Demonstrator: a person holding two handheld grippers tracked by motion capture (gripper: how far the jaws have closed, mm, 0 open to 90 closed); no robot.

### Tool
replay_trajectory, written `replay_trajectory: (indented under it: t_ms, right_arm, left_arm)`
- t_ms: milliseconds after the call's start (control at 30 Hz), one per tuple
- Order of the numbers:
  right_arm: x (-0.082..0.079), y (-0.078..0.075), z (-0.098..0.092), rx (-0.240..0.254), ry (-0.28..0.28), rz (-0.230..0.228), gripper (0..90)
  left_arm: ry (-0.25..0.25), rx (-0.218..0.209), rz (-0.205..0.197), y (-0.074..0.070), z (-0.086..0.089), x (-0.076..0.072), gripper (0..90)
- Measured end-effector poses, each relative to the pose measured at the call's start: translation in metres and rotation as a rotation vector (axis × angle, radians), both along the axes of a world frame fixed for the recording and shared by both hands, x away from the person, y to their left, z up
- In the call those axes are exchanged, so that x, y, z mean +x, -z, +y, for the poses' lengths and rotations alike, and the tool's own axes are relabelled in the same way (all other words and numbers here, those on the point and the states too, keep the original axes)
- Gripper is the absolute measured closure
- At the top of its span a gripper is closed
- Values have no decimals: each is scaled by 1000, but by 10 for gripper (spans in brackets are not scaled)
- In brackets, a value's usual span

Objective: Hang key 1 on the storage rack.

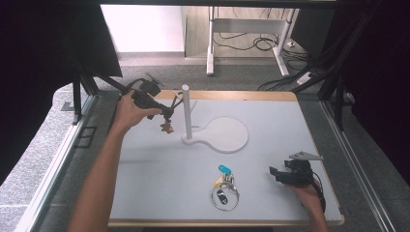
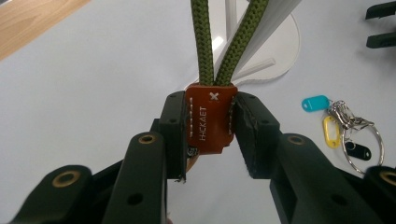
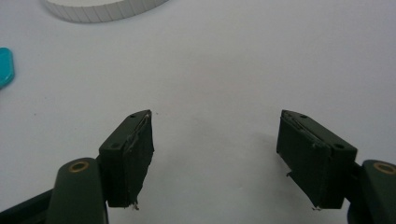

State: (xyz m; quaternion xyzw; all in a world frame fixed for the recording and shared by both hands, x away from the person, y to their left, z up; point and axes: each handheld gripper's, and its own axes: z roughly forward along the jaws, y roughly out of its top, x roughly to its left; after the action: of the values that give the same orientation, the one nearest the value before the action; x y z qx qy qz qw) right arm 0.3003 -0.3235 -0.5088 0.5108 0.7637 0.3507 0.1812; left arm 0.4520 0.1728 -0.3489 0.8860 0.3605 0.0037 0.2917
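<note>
My left gripper is shut on a brown leather tag with white lettering. A green cord loop rises from the tag toward the white upright post of a stand with a round base. Whether the loop is around the post I cannot tell. My right gripper rests open on the table at the front right, nothing between its jaws.
A bunch of keyrings with blue, yellow and black tags lies at the table's front middle, left of my right gripper. The table has a wooden edge. Black frame posts stand at both sides.
</note>
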Motion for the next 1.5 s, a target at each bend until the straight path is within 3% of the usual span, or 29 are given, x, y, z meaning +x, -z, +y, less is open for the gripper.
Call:
replay_trajectory:
  t_ms: [267,467,733,767,800,900,933,967,1000,1133,1333,1367,1467,1500]
  right_arm:
    - [0,1,-1,-2,7,2,271]
    - [0,1,-2,-3,8,2,271]
    - [1,2,-2,-9,25,3,266]
    - [0,2,-1,-10,23,6,259]
    - [0,2,-1,-10,23,6,259]
    - [-1,1,3,-14,3,-5,259]
    - [-1,1,3,-14,3,-5,259]
    - [-1,0,5,-12,-12,-10,258]
    - [-1,0,6,-13,-18,-12,259]
    - [-2,-1,7,-7,-35,-18,262]
    - [-4,-5,8,40,-28,-21,275]
    - [-4,-6,8,45,-32,-21,278]
    - [-4,-7,8,42,-39,-23,282]
    - [-4,-8,9,39,-40,-26,286]
  left_arm:
    - [-3,2,12,15,-6,0,654]
    - [-1,11,-6,25,-2,-6,630]
    - [14,18,-59,42,10,-37,518]
    - [9,-1,-73,46,13,-46,508]
    - [9,-1,-73,46,13,-46,498]
    - [5,-4,-106,52,16,-65,482]
    - [5,-4,-106,52,16,-65,475]
    - [18,5,-128,56,15,-76,468]
    - [18,5,-128,56,15,-76,468]
    - [35,-14,-158,66,11,-99,461]
    - [70,15,-163,74,9,-111,456]
    - [72,-14,-152,76,9,-115,456]
    - [76,-20,-137,80,12,-118,456]
    - [82,-40,-130,83,15,-124,461]
